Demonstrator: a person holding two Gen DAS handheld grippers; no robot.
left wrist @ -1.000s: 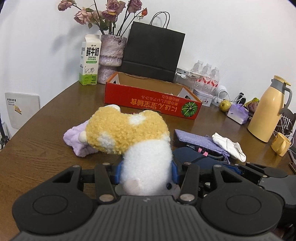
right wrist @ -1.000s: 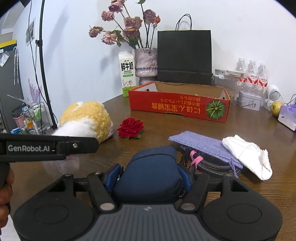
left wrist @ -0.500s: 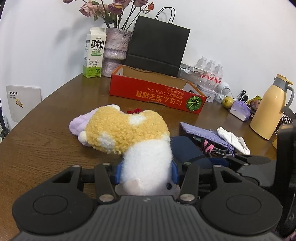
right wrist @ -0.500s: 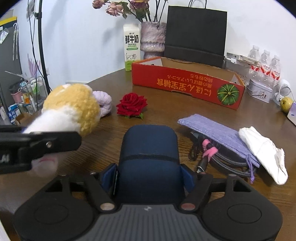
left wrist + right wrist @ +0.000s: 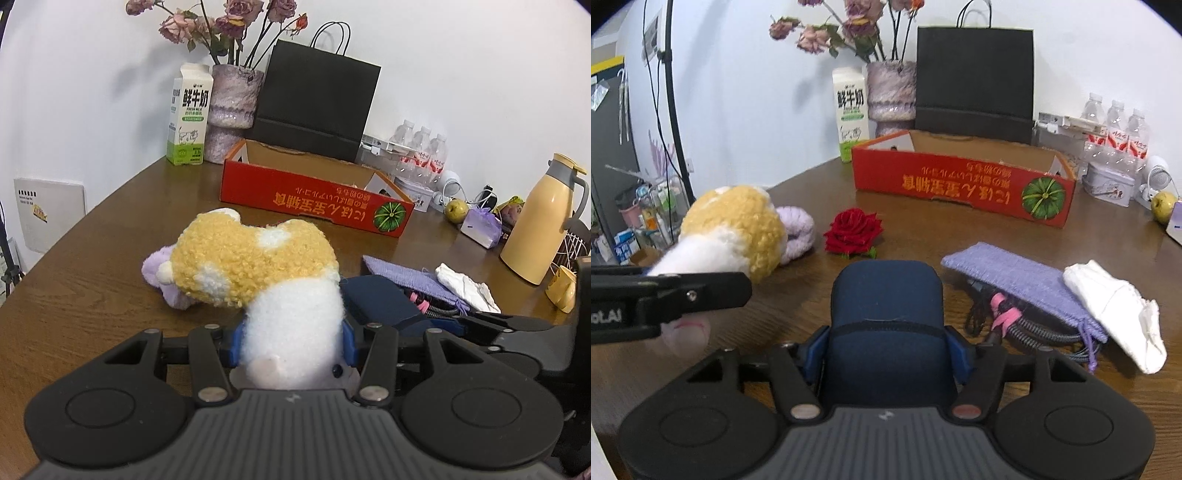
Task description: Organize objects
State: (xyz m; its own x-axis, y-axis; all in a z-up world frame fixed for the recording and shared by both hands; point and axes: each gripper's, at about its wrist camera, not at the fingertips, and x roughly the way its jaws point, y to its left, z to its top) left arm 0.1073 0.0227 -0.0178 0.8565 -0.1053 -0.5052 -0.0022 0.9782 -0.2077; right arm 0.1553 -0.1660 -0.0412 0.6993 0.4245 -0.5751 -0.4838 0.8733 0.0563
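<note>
The milk carton [image 5: 189, 114] read "FRESH MILK". The left tongs [image 5: 291, 345] clamped a yellow-white plush toy [image 5: 258, 273]; the right tongs [image 5: 886, 350] were closing, seemingly gripping a navy pouch [image 5: 886, 314].

My left gripper [image 5: 291, 345] pinches the white end of a yellow-and-white plush toy [image 5: 258, 273], its blue pads pressed into the fluff on both sides. Beyond the toy, a lilac fuzzy thing [image 5: 162, 277] lies on the brown tabletop [image 5: 92, 258]. Further back I see the open red carton [image 5: 314, 201], a milk carton [image 5: 190, 114], a vase of dried roses [image 5: 234, 110] and a black paper bag [image 5: 314, 99]. To my right stands a yellow thermos jug [image 5: 539, 218].
</note>
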